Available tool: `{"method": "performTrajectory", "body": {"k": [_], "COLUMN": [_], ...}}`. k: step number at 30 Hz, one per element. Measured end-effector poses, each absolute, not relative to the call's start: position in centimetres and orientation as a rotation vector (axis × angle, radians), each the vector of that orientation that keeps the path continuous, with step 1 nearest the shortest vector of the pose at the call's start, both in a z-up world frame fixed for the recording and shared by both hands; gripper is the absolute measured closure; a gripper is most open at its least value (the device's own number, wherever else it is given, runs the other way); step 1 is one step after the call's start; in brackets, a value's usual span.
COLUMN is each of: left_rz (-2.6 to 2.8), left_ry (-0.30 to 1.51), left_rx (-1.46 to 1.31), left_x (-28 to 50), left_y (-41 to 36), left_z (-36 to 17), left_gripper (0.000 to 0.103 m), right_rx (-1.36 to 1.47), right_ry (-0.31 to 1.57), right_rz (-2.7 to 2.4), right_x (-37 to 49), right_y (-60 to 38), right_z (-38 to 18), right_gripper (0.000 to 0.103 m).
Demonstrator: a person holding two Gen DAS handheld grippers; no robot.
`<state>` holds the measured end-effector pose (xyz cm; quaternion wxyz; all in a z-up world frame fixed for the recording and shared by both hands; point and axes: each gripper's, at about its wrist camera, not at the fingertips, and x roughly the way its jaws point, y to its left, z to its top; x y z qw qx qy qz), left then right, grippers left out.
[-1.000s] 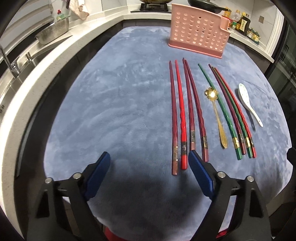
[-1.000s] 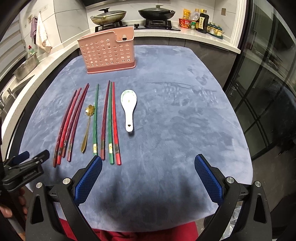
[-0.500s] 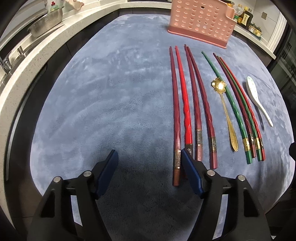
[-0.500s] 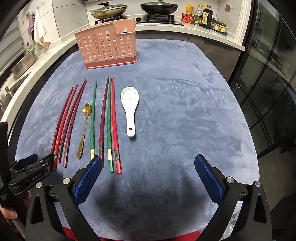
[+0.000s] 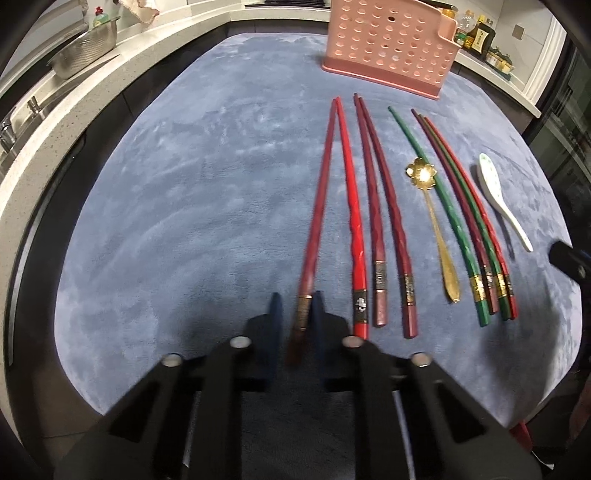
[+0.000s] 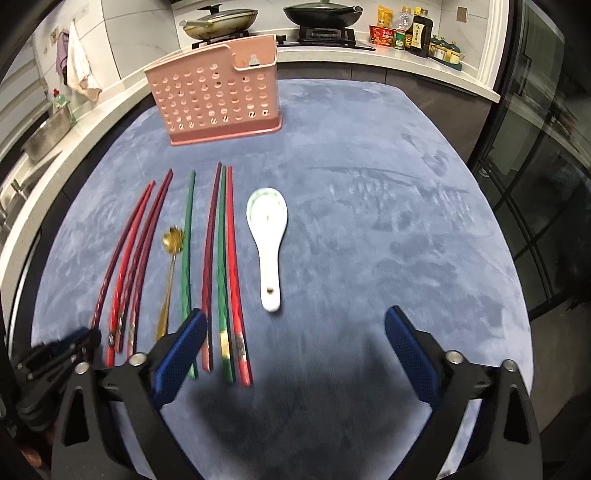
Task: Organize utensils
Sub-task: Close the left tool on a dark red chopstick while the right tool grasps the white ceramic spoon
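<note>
Blue-covered bench (image 5: 184,192): left hand-held gripper (image 5: 297,314) closing on dark red chopstick (image 5: 317,206); right hand-held gripper (image 6: 295,350) wide, closing, empty.

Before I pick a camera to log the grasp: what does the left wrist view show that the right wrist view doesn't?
Left wrist only: the left tool closing around the leftmost chopstick, seen between its fingers.
Right wrist only: the right tool, jaws wide and closing with nothing between them, plus two lidded pans on the stove.
Both: the pink holder, gold spoon, white spoon and blue mat.
</note>
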<state>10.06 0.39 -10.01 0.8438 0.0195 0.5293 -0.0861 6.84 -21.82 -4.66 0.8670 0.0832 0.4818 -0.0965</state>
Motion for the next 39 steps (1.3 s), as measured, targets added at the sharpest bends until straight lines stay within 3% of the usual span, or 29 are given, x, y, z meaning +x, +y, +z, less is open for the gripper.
{"method": "performTrajectory", "body": {"k": [3,8,14,30,39], "left_rz": [-0.184,-0.177,-0.173,-0.181,-0.199], "left_ry": [1.12,1.128,1.128,1.121,1.072], "left_rx": [0.045,0.042,0.049,0.021,-0.004], "left_x": [10.1,10.3,10.5,10.4,10.1], "left_y": [0.3,0.2,0.0,0.4,1.0], "left_z": [-10.0,-10.2,-10.3,-10.4,-8.0], "left_gripper": [0.093,0.093,0.093,0.093,0.096], "right_rx": [0.223,0.326,0.361,0.368,0.346], "right_ry": [1.008,1.034,1.063,1.054,0.971], "right_rz": [-0.172,-0.118,-0.087,-0.057,-0.079], "right_x": [8.2,10.2,11.1,10.7,9.1], "right_y": [-22.5,-23.8,-24.0,-23.5,-23.9], "right_z": [-5.0,-6.4,-8.0,-9.7,-6.1], "right_gripper": [0.029,0.068,0.087,0.092,0.096]}}
